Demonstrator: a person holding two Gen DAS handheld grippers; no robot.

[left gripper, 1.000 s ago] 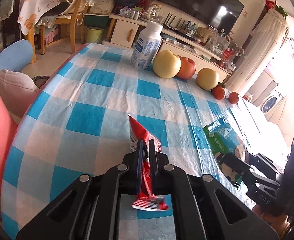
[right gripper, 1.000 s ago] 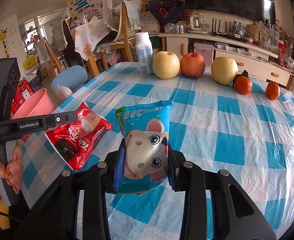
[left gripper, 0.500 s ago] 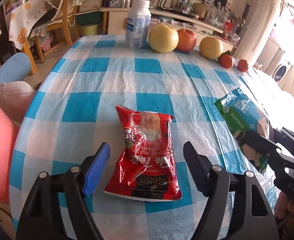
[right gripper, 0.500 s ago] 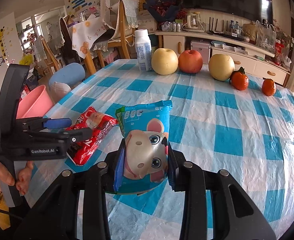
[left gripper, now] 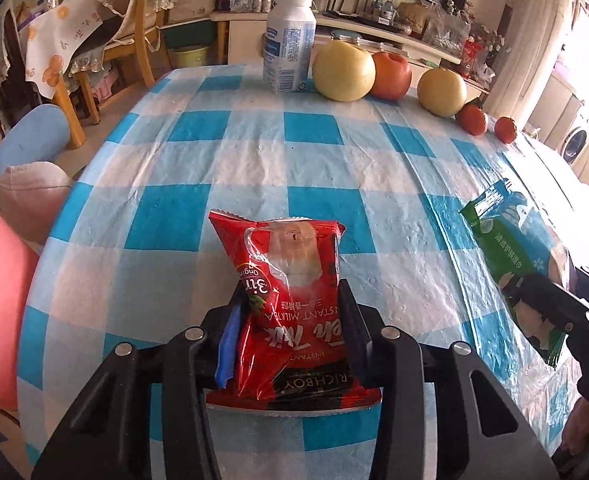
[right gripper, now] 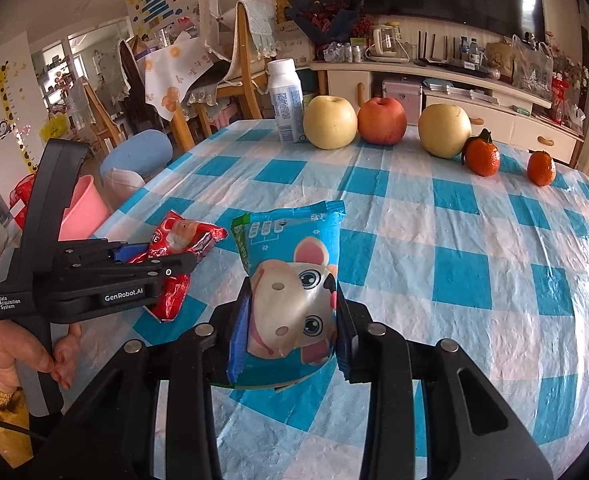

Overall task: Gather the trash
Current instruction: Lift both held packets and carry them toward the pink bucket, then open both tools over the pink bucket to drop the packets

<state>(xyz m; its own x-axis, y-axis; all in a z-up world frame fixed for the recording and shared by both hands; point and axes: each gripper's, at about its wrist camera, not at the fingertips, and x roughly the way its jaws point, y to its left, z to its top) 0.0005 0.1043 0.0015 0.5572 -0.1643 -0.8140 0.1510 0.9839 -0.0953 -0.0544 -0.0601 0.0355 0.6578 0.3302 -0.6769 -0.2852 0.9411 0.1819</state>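
A round tabletop (left gripper: 254, 152) covered in a blue-and-white checked plastic cloth is shown from two wrist cameras. Two pieces of trash are counted on it. A crinkled red foil snack packet (left gripper: 290, 304) lies near the close edge of the tabletop, between the jaws of the left claw (left gripper: 290, 332), which are closing on its lower half, with the pads seen against its sides. A blue-and-green plastic pouch printed with a cartoon animal face (right gripper: 294, 296) is clamped at its lower half by the right claw (right gripper: 292, 332), with its top standing upright.

Both wrappers are judged to be very light, thin and soft, with slick, crackly film that buckles under pressure. A hold across the flat middle or a sealed end seam is judged safest, since the puffed body could slide out of the pads. Nothing fragile is expected inside.

Along the far edge are counted one white plastic bottle with a blue label (right gripper: 286, 100), two yellow pears (right gripper: 329, 122), one red apple (right gripper: 382, 120) and two small orange tangerines (right gripper: 482, 156); these are not judged to be trash. One pink plastic bucket (right gripper: 84, 208) stands below the tabletop's left side, likely the bin. One hand (right gripper: 10, 356) is seen holding the left claw's handle.
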